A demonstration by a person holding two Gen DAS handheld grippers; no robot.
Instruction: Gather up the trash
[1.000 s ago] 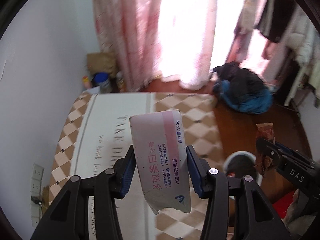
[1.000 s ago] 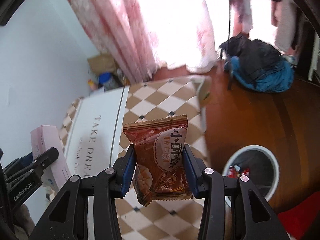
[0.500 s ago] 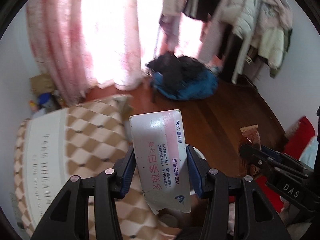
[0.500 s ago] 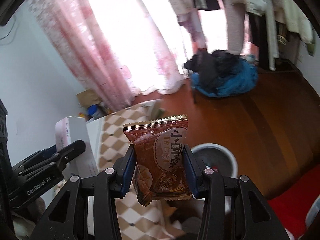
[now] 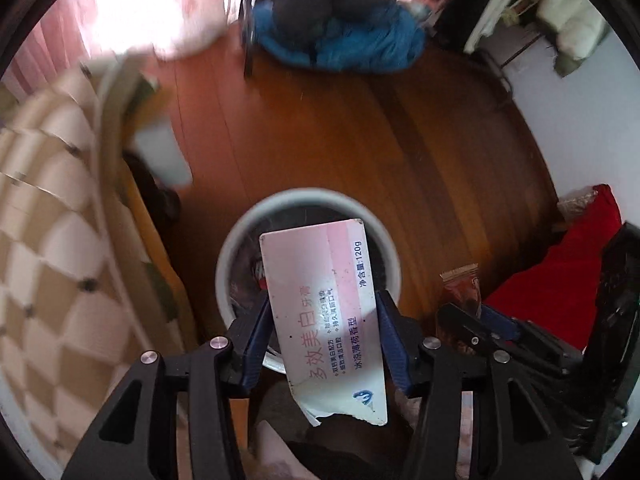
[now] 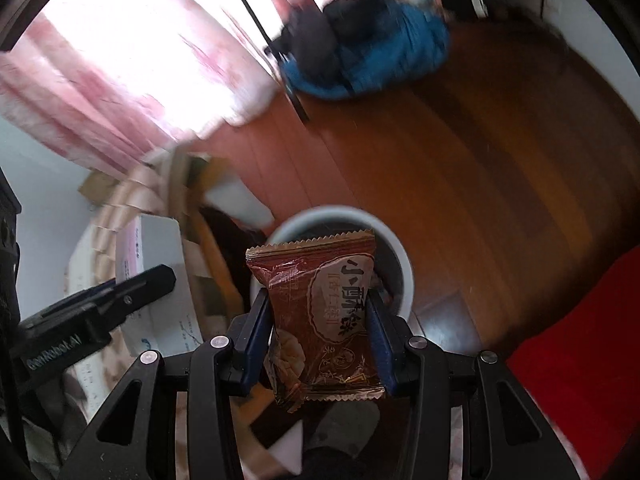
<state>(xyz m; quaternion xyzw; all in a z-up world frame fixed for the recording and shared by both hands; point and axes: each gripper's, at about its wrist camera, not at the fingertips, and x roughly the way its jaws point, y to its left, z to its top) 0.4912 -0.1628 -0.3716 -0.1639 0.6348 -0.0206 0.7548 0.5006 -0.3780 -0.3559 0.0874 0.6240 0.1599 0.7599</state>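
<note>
My left gripper (image 5: 322, 340) is shut on a pink and white toothpaste box (image 5: 326, 308) with a torn lower end, held over the round white trash bin (image 5: 240, 248) on the wooden floor. My right gripper (image 6: 320, 340) is shut on a brown snack packet (image 6: 320, 312), held just above and in front of the same bin (image 6: 404, 264). In the left wrist view the right gripper (image 5: 464, 312) with the packet sits at the lower right. In the right wrist view the left gripper (image 6: 160, 280) with the box (image 6: 156, 248) is at the left.
A bed with a checked cover (image 5: 44, 220) lies at the left. A blue and black bundle of clothes (image 5: 336, 36) lies on the floor by the pink curtain (image 6: 92, 80). A red cloth (image 5: 560, 280) lies at the right. Clothes (image 5: 560, 20) hang at the back right.
Both grippers have swung away from the bed and tilted down toward the floor. The trash bin now sits right under the box and the packet. Both stay shut on their items.
</note>
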